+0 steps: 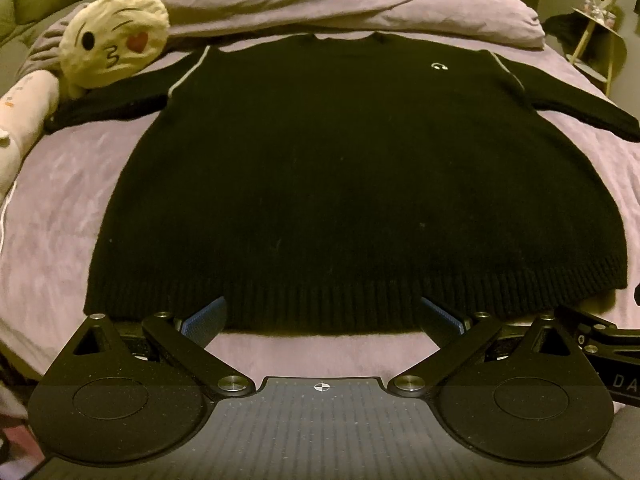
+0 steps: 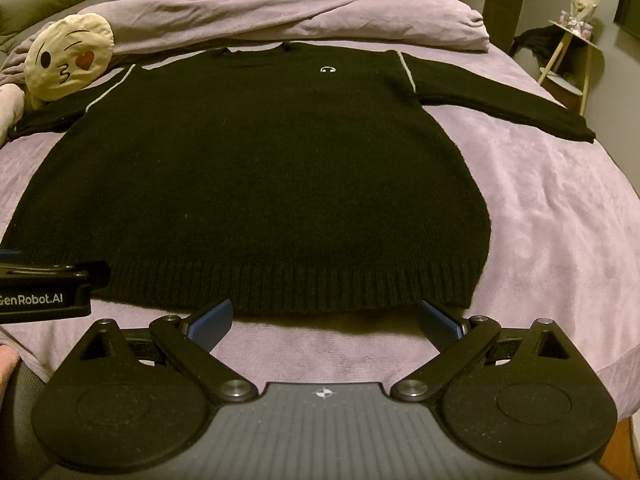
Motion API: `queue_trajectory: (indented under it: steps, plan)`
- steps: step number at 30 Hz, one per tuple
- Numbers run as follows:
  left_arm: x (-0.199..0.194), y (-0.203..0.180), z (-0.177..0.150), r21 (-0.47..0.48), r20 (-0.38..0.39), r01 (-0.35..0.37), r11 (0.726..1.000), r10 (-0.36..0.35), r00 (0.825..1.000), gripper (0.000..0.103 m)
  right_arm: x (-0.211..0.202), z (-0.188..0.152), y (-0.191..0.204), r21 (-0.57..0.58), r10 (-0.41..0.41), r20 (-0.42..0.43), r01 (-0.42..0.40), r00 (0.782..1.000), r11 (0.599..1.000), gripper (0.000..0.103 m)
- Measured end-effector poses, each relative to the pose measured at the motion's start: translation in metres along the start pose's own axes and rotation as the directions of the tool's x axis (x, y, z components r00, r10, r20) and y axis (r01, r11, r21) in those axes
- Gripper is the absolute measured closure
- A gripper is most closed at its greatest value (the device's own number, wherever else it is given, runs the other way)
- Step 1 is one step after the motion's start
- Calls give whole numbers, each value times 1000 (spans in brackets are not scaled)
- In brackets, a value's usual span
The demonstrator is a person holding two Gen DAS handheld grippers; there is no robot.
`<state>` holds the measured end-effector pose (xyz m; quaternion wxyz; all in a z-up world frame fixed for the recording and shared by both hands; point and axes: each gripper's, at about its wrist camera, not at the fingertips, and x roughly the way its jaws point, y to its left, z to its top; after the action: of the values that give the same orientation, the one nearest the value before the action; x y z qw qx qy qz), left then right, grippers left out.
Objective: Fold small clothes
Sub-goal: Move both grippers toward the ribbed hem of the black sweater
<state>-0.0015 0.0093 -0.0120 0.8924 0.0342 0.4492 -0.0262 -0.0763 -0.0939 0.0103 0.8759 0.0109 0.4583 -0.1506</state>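
Both pairs of fingers stood spread wide with nothing between them: my left gripper [image 1: 322, 316] and my right gripper [image 2: 325, 320] each pointed at the near hem of the sweater, blue pads [image 1: 206, 318] just short of the ribbing or barely at its edge; I could not tell whether they touched it.

Beneath everything I saw a bed covered in a lilac blanket [image 2: 560, 208], with a matching duvet [image 1: 320, 4] bunched along the far side.

On the blanket a black knitted sweater [image 1: 340, 168] lay flat, front up, hem toward me and collar away, both sleeves stretched out sideways. Pale piping ran down each shoulder seam, and a small white logo [image 2: 328, 69] sat on the chest.

At the far left, a round yellow cushion with a winking, kissing face [image 1: 114, 38] rested on the end of one sleeve.

Beyond the bed's right edge stood a small side table [image 2: 570, 60].

My left gripper's body showed at the left edge of the right wrist view.
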Motion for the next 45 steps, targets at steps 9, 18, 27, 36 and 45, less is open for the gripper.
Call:
queue_trajectory:
  steps: [9, 18, 27, 36, 45]
  plan:
    - [0, 3, 2, -9, -8, 2, 1000, -2, 1000, 0, 0, 2, -1, 11, 8, -5, -8, 1000, 1000, 4]
    - [1, 3, 1, -14, -16, 3, 1000, -4, 1000, 0, 1, 0, -3, 19, 15, -3, -15, 1000, 1000, 4]
    - [2, 4, 1, -20, -22, 5, 1000, -5, 1000, 0, 1, -1, -2, 23, 20, -1, -20, 1000, 1000, 4]
    - [4, 7, 1, -23, -25, 6, 1000, -6, 1000, 0, 1, -1, -3, 28, 26, 1, -26, 1000, 999, 4]
    - [6, 6, 1, -22, -29, 3, 1000, -4, 1000, 0, 2, -1, -5, 33, 32, 3, -32, 999, 999, 4]
